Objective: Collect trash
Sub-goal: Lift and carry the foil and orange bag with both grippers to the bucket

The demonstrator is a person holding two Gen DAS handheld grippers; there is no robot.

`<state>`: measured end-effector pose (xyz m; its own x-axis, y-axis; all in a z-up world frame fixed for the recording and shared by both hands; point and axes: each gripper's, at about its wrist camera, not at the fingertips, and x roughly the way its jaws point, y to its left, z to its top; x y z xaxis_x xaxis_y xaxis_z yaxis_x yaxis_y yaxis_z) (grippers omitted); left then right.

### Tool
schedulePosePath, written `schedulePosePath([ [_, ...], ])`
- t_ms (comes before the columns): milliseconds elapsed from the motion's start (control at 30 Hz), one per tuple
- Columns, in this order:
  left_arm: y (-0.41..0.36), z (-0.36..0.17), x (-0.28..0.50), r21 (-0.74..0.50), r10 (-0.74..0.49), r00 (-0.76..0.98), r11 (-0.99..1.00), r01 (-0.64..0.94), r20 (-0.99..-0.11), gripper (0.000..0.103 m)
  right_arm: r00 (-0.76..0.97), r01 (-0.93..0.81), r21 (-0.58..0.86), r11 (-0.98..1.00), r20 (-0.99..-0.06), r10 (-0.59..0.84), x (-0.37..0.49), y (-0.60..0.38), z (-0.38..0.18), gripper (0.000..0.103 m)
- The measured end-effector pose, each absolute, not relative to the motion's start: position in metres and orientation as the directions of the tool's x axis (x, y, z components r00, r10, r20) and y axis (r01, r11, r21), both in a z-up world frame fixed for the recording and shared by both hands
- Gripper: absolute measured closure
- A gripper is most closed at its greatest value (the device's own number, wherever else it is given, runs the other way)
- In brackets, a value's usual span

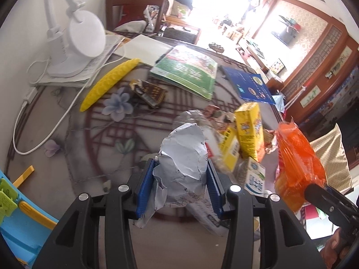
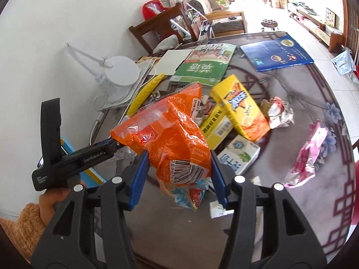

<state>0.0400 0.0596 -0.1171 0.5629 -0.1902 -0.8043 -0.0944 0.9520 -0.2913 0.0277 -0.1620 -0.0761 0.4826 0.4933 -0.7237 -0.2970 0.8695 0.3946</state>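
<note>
My left gripper is shut on a crumpled silver foil wrapper and holds it above the table. My right gripper is shut on an orange snack bag, also lifted; the bag shows at the right of the left wrist view. Below lies a trash pile: two yellow drink cartons, a white milk carton, a crumpled wrapper and a pink wrapper. A dark wrapper lies further back.
A white desk lamp with its cable stands at the back left on papers. A yellow corn-shaped toy, a green book and a blue book lie on the patterned table. A blue toy sits front left.
</note>
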Motion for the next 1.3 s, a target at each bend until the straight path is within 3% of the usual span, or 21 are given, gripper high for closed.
schedulePosePath([
  [1300, -0.141, -0.102, 0.031, -0.243, -0.188, 0.524, 0.969, -0.037, -0.831, 0.06, 0.522, -0.218, 0.487, 0.846, -0.674, 0.523, 0.035, -0.362, -0.073, 0.051],
])
